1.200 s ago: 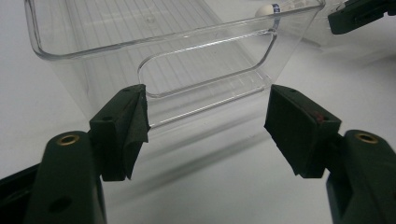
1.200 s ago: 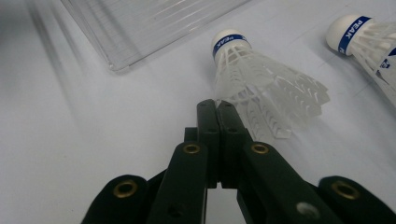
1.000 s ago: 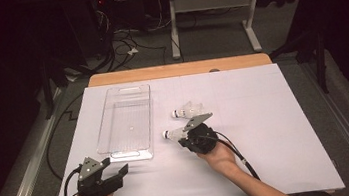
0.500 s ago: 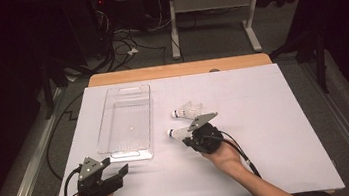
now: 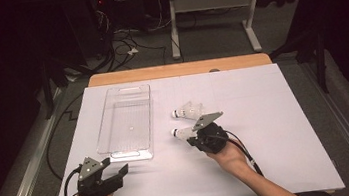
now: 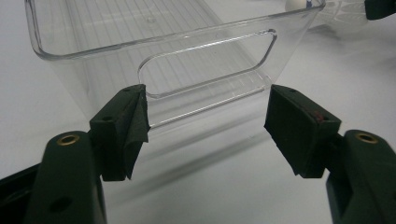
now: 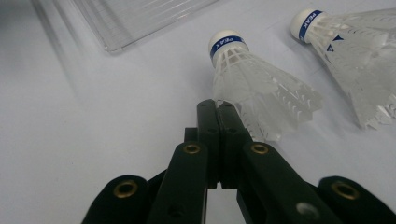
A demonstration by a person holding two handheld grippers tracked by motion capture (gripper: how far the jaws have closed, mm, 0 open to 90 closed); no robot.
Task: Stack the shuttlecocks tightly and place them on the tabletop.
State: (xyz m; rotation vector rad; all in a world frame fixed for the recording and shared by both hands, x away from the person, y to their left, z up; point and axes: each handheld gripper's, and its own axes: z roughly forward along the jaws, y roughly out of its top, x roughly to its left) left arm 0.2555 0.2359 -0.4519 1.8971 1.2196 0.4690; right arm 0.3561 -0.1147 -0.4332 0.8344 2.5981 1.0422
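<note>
Shuttlecock number one, white plastic skirt and blue-banded cork (image 7: 252,81), lies right at the right gripper (image 7: 218,108), whose jaws are pinched together on the skirt's edge. Beside it the second white shuttlecock (image 5: 190,110) waits on the white table (image 5: 285,114). Farther off, the clear plastic bin (image 5: 125,118) holds nothing yet, left gripper (image 6: 205,126) gaping before it — everything's left to do.

Clear glossy ribbed plastic bin (image 6: 93,32); white shuttlecock (image 7: 252,84), skirt probably plastic; matt white table cover (image 5: 271,166).
</note>
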